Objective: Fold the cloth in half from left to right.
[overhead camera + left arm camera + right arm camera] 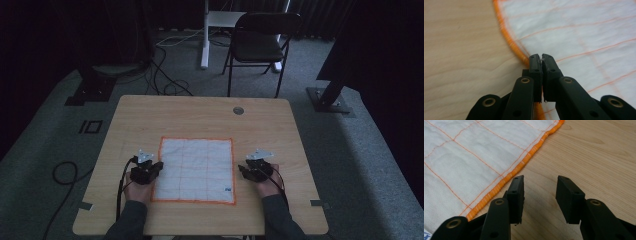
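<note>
Left tongs (541, 56) pinched on cloth (195, 167) left hem, right tongs (539, 182) parted, empty, just beside right hem

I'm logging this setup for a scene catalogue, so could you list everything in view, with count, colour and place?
White square cloth with orange hem and orange grid lines: one, flat on the near middle of the table.
Light wooden table: one, centre of the high view; a round grey cable port near its far edge.
Black folding chair: one, on the floor beyond the table.
White desk leg: one, left of the chair.
Black cables: several, on the grey carpet, far left.
Black stand bases: two, either side of the table.
Left gripper: one, black, jaws closed at the cloth's left hem.
Right gripper: one, black, jaws open over bare wood beside the right hem.
</note>
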Tool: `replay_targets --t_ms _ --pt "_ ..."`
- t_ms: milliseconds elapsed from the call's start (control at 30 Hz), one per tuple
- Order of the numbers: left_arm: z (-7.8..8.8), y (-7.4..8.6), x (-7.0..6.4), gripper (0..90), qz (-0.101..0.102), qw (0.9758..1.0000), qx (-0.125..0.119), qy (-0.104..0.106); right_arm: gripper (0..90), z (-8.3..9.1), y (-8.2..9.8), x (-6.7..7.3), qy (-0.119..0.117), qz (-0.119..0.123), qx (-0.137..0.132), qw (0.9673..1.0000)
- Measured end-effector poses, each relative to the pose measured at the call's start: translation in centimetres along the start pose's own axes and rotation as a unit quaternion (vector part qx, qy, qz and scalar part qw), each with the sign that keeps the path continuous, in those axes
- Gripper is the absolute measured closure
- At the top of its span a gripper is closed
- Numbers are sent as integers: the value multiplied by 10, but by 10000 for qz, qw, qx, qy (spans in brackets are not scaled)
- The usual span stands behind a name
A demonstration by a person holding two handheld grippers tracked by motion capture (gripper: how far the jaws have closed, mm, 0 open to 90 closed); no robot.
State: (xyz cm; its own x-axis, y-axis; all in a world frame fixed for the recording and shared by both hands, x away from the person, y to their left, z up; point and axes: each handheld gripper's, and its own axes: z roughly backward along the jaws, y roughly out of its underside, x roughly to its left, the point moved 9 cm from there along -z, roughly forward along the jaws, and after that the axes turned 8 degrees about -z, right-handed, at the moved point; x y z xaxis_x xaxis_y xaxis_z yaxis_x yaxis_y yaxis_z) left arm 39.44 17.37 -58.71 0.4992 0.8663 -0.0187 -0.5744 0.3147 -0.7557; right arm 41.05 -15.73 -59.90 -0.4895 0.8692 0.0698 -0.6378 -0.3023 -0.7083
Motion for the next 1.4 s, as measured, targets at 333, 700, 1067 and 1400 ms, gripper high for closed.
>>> replay_targets --t_ms 333,700,1067,1400 --pt "5 -31 -29 879 -353 9972 -333 565 579 -2 1 2 -14 8 29 10000" --pt "0 -59 -62 878 -764 9910 -400 1021 578 -2 1 2 -18 14 43 10000" --pt "-15 -79 -104 878 -1092 9833 -410 1396 577 -1 1 2 -16 -14 23 10000" --pt "-28 -93 -133 878 -1286 9773 -434 1627 576 -1 1 0 -17 -51 12 10000"
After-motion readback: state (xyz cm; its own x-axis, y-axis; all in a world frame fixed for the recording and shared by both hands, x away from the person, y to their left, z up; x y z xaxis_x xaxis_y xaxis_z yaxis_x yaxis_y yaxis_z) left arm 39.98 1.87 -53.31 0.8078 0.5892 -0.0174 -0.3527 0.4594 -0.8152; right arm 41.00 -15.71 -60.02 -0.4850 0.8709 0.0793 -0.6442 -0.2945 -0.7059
